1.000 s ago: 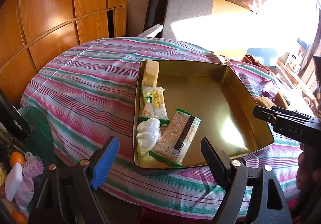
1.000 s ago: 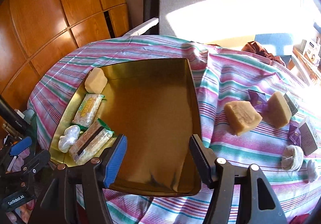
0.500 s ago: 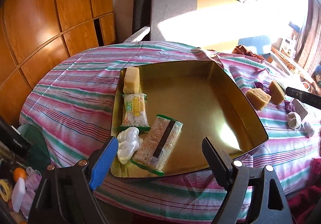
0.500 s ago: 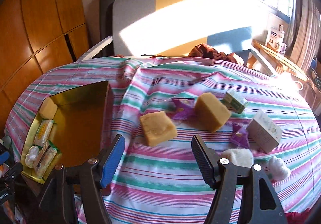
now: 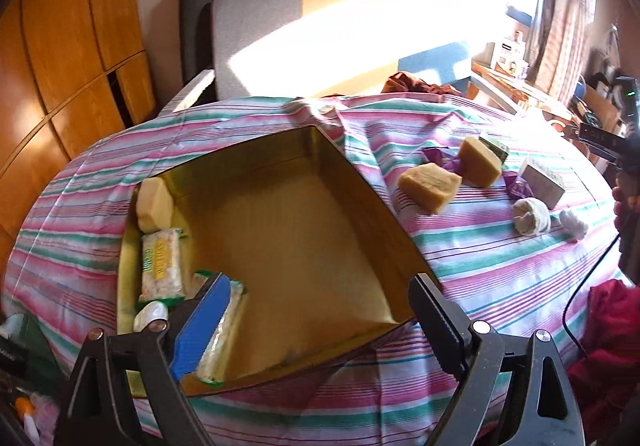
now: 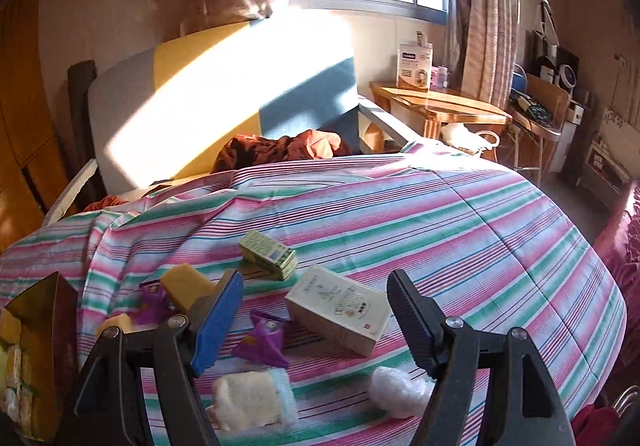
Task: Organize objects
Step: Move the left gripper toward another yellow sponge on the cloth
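Our left gripper [image 5: 318, 320] opens, empty, above the gold tin [image 5: 360, 182]. Our right gripper [image 6: 316, 322] opens, holding nothing, over 1 cream box [image 6: 340, 312] on the striped counter [image 6: 440, 230].

Cracker packet [image 5: 222, 330]: partly hidden behind the left gripper's blue finger pad [image 5: 200, 330].
Gold tin [image 6: 40, 310]: cut off by the right view's left edge.
Bubble-wrapped bundle [image 6: 396, 392]: partly covered by the black finger [image 6: 416, 326].
Box print [image 6: 344, 300]: too small to read.

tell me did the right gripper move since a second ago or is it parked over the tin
Yes. The right gripper, jaws opening and empty, has swung away from the gold tin, now at the picture's left edge, to over the cream box on the striped cloth.
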